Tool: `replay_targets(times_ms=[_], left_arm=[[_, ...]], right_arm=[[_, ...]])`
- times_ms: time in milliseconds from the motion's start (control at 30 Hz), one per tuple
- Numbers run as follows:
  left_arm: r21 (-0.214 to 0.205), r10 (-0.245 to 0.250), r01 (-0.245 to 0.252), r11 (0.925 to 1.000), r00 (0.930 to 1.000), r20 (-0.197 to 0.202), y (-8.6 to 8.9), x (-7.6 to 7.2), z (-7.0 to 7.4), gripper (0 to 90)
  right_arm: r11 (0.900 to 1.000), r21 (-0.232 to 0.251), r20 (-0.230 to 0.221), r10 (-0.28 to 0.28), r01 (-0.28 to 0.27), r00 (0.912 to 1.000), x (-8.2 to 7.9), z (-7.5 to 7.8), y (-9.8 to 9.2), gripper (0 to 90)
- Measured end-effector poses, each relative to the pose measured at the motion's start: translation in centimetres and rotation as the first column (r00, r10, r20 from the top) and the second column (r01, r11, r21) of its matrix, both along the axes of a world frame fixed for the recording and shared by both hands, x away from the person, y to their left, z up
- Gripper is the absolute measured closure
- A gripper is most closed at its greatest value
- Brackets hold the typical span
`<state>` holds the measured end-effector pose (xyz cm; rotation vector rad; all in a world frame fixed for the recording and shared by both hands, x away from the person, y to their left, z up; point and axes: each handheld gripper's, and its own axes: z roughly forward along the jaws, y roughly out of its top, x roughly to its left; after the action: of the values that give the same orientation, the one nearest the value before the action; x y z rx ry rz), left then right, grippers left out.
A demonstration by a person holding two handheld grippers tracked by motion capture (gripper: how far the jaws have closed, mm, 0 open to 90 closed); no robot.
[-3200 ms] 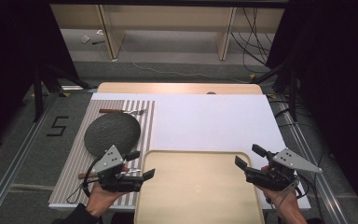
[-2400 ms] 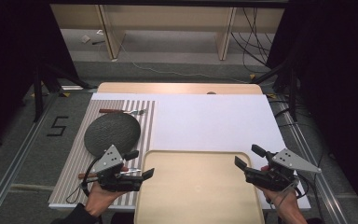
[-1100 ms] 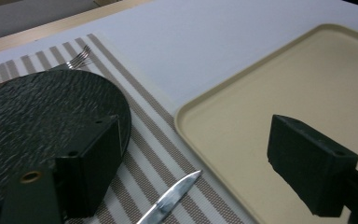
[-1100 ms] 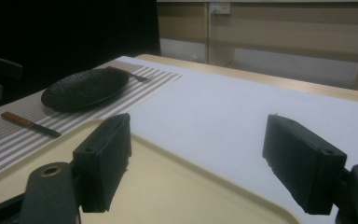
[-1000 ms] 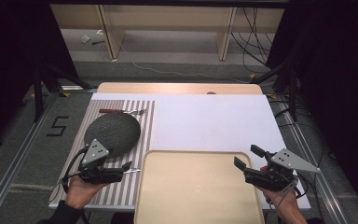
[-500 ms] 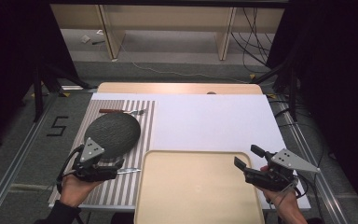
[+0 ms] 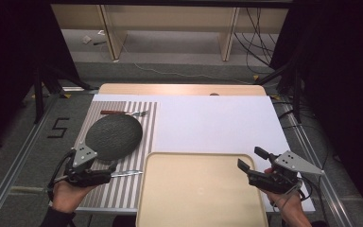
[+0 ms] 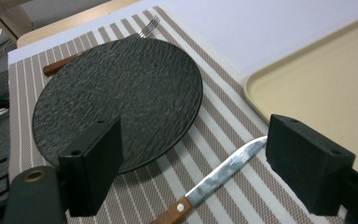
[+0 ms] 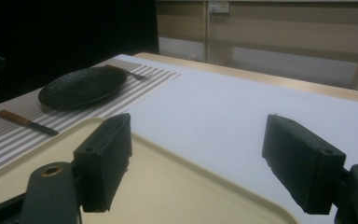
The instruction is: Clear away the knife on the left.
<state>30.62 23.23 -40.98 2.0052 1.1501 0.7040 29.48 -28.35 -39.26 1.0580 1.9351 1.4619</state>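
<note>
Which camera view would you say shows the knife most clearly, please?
The left gripper view: the knife lies close, blade and wooden handle distinct on the striped mat. The high view shows just its blade; the right gripper view shows it small and dim.

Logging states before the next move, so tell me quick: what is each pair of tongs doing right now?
Left tongs: open, holding nothing, above the knife.
Right tongs: open, holding nothing, over the tray.

Wooden table (image 7: 179,89), white sheet (image 7: 217,123) over it, striped placemat (image 7: 123,187) and beige tray (image 7: 198,194) on top
</note>
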Motion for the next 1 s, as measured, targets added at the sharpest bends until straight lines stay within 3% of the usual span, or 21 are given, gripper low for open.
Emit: replay_targets(times_ms=[233, 600, 900, 967, 1000], left_arm=[[0.013, 0.040, -0.040, 0.9991, 0.9992, 0.001, 1.4, -0.9, -0.1, 18.9], [0.069, 0.074, -0.069, 0.9952, 0.9944, -0.075, 2.5, -1.3, -1.4, 19.0], [0.084, 0.044, -0.034, 0.9959, 0.9923, -0.116, 2.5, -1.1, -1.9, 19.3], [0.044, 0.004, 0.003, 0.9990, 0.9889, -0.149, 2.6, -0.9, -2.1, 19.3], [0.044, -0.002, 0.009, 0.9990, 0.9872, -0.159, 2.6, -0.7, -2.3, 19.3]], right_arm=[[1.0000, -0.002, -0.001, 0.000, 0.000, 1.0000, 0.0, 0.0, 0.0, 25.1], [1.0000, -0.005, 0.000, -0.001, 0.001, 1.0000, 0.1, -0.1, 0.1, 25.1], [1.0000, -0.006, -0.001, -0.001, 0.001, 1.0000, 0.1, -0.1, 0.1, 25.1], [1.0000, -0.008, -0.002, -0.003, 0.003, 1.0000, 0.1, -0.1, 0.1, 25.1], [1.0000, -0.008, -0.003, -0.004, 0.004, 1.0000, 0.1, -0.1, 0.1, 25.1]])
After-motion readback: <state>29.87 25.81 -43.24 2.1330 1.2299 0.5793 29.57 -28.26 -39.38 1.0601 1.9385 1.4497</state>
